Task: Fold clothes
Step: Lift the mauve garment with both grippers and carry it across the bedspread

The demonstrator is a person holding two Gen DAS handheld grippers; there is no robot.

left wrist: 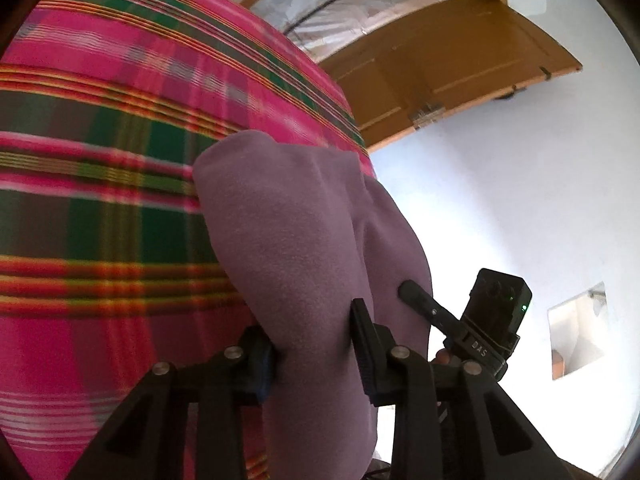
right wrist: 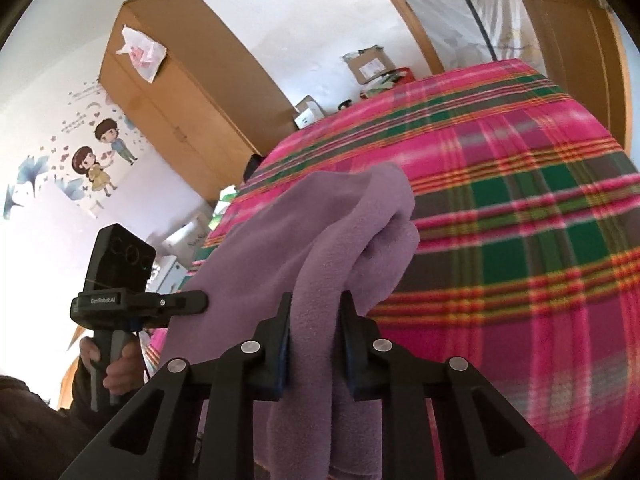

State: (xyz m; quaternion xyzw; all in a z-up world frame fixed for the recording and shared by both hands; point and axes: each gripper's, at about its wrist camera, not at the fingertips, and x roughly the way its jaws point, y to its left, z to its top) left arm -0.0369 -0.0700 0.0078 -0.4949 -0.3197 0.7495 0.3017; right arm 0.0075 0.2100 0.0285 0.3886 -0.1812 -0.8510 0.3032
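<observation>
A purple fleece garment (left wrist: 292, 232) hangs lifted over the bed's pink and green plaid blanket (left wrist: 112, 160). My left gripper (left wrist: 314, 344) is shut on a thick fold of it, with the pads pressing from both sides. In the right wrist view the same garment (right wrist: 344, 220) bunches up, and my right gripper (right wrist: 316, 320) is shut on a fold of it. Each gripper also shows in the other's view: the right gripper (left wrist: 416, 300) touches the cloth's right edge, and the left gripper (right wrist: 188, 302), held by a hand (right wrist: 120, 364), meets its left edge.
The plaid blanket (right wrist: 520, 200) covers the bed. A wooden wardrobe (right wrist: 180, 92) with a plastic bag on top stands against the wall, cardboard boxes (right wrist: 368, 64) lie beyond the bed. A wooden door (left wrist: 440, 68) stands open on the right.
</observation>
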